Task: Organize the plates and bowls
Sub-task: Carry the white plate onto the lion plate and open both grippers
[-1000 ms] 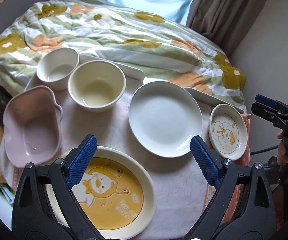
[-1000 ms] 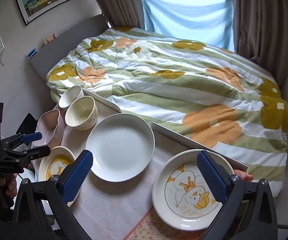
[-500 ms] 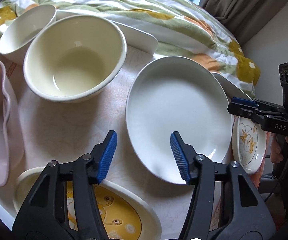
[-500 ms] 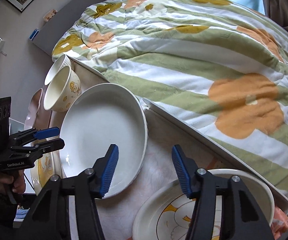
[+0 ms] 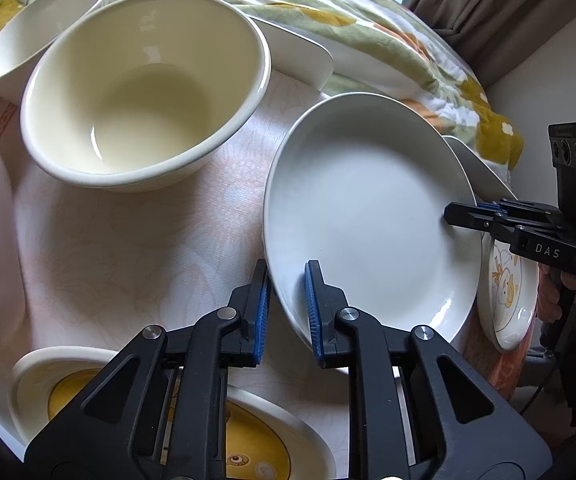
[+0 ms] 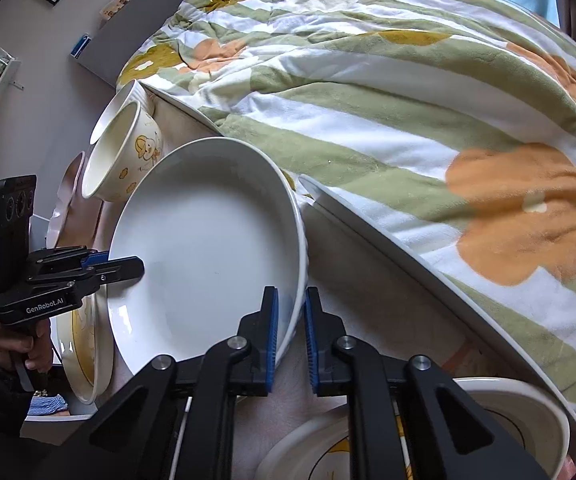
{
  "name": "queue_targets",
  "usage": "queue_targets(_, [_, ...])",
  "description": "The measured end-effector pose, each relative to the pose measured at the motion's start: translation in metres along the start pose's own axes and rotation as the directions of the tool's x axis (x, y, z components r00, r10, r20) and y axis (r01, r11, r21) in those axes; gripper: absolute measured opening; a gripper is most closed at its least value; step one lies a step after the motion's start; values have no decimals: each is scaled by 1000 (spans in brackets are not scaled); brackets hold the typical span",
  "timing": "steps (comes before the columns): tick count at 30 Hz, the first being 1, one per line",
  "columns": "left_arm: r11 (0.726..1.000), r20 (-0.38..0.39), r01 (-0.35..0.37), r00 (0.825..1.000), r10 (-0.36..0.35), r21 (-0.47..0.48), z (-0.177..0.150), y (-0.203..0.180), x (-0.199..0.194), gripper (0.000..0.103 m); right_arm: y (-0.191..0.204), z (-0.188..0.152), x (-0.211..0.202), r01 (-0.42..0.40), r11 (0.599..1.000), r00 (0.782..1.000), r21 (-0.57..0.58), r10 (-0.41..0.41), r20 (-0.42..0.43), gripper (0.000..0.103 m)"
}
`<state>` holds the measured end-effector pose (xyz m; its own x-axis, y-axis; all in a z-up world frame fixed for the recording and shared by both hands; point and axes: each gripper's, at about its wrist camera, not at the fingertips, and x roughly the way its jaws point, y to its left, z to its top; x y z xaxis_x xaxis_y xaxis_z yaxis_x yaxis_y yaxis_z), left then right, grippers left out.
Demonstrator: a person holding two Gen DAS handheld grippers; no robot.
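Gripping glossy round white plate (image 5: 360, 208) rim, both claws.

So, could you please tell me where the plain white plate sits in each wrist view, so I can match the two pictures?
Left wrist view: the white plate fills the centre-right, its near rim clamped by the left gripper.
Right wrist view: the white plate lies centre-left, its right rim clamped by the right gripper.
Shared landmark: the cream bowl, upper left of the plate in both views.
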<state>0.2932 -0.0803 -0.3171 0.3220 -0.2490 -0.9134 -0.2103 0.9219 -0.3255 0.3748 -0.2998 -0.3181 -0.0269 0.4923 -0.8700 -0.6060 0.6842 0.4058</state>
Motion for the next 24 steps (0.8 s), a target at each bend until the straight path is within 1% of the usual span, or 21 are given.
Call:
queue_targets(2, [1000, 7, 0, 1000, 0, 0, -1, 1, -2, 14, 0, 0, 0, -3, 1000, 1000, -3, 3, 5, 12])
queue_targets(6, [998, 24, -40, 999, 39, 42, -5, -5, -6, 14, 1, 0, 0, 4, 1000, 1000, -8, -4, 9, 12])
queue_targets(11, [997, 36, -60, 998, 58, 57, -5, -9, -13, 13, 2, -1, -1, 10, 1000, 1000, -11, -10, 11, 12])
queue_targets(15, [995, 56, -71, 996, 67, 71, -4, -14, -23, 13, 4, -2, -9, 18, 1000, 999, -10, -18, 36, 12])
queue_targets(19, [992, 85, -81, 994, 73, 95, -3, -22, -43, 13, 13, -2, -24, 32, 999, 997, -12, -31, 65, 12])
queue_targets(24, [988, 112, -76, 992, 61, 131, -6, -29, -74, 13, 33, -4, -49, 65, 998, 994, 1, -65, 93, 12])
